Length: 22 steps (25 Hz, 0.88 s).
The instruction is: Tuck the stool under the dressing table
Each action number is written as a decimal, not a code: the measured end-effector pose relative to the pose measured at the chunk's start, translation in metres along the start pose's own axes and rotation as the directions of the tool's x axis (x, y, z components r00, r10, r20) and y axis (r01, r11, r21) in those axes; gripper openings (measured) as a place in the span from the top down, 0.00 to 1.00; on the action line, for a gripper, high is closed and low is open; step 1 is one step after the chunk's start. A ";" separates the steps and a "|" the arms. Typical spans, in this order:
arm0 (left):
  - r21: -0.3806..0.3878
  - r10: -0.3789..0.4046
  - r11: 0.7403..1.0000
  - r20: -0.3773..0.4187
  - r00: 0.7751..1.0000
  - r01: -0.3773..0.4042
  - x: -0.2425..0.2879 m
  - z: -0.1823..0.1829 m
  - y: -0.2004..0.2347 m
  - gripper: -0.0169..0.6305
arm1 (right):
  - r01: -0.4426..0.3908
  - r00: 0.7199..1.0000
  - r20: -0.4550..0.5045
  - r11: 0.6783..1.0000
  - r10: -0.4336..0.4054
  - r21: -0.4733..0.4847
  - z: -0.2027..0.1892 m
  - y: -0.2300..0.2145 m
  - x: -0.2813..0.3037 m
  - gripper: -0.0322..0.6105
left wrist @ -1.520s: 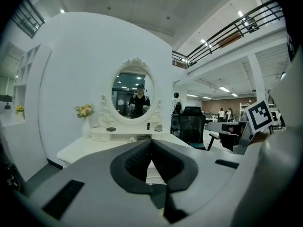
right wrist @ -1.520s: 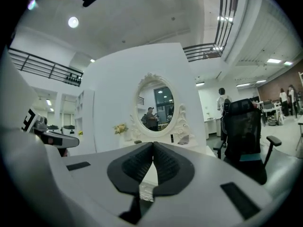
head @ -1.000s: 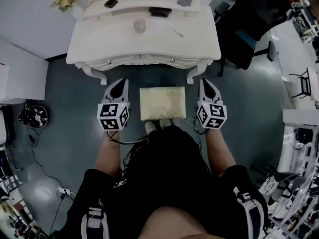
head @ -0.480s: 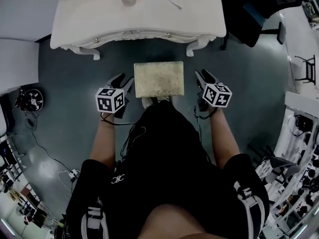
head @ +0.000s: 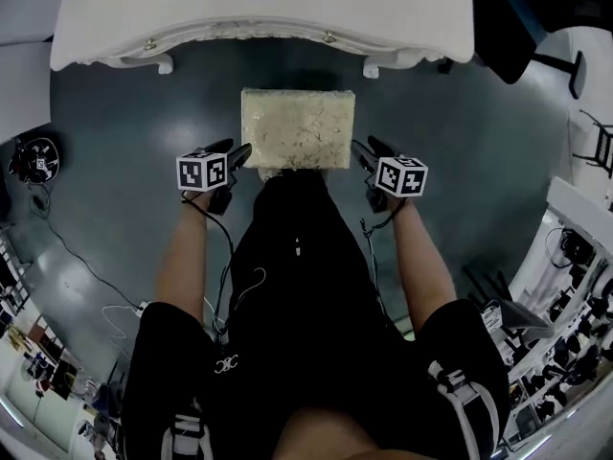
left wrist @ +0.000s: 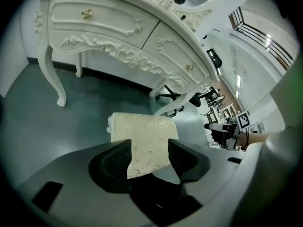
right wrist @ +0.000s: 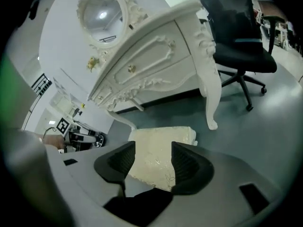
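Cream cushioned rectangular stool (head: pixel 297 130) is being flanked at its near corners by left gripper (head: pixel 238 153) and right gripper (head: pixel 363 150), jaws just opened wide, holding nothing. Grey floor (head: pixel 297 73) is being left open between it and white carved dressing table (head: pixel 268 17).

Open floor (head: pixel 287 68) between stool (head: pixel 297 128) and dressing table (head: pixel 268 8), table legs (head: pixel 163 64) either side

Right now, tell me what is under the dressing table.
Under the dressing table the left gripper view shows grey floor between its curved legs. The stool stands in front, not under it. From the head view, the tabletop covers that space.
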State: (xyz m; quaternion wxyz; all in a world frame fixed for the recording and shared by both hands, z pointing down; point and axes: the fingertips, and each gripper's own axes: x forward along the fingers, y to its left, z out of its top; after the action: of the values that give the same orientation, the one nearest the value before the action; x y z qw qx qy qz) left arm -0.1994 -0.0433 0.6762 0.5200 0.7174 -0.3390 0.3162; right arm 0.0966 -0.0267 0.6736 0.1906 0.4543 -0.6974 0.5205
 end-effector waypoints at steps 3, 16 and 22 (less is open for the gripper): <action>0.010 0.023 1.000 0.019 1.000 -0.024 0.046 -0.008 0.039 0.60 | -0.001 0.998 -0.065 0.999 -0.001 -0.034 -0.022 -0.031 0.049 0.55; -0.154 -0.045 0.986 0.077 0.996 0.057 0.159 -0.050 0.142 0.56 | -0.007 0.984 -0.175 0.994 0.026 0.109 -0.083 -0.131 0.155 0.53; -0.187 -0.172 0.964 0.110 0.979 0.190 0.161 -0.052 0.145 0.54 | -0.156 0.977 -0.114 0.970 0.180 0.186 -0.086 -0.130 0.163 0.50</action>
State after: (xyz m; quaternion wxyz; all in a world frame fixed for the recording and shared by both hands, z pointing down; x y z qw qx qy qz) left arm -0.2308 -0.0520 0.8963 0.5987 0.7044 -0.3253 0.1988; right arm 0.1029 -0.0261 0.8993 0.1499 0.3737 -0.6707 0.6229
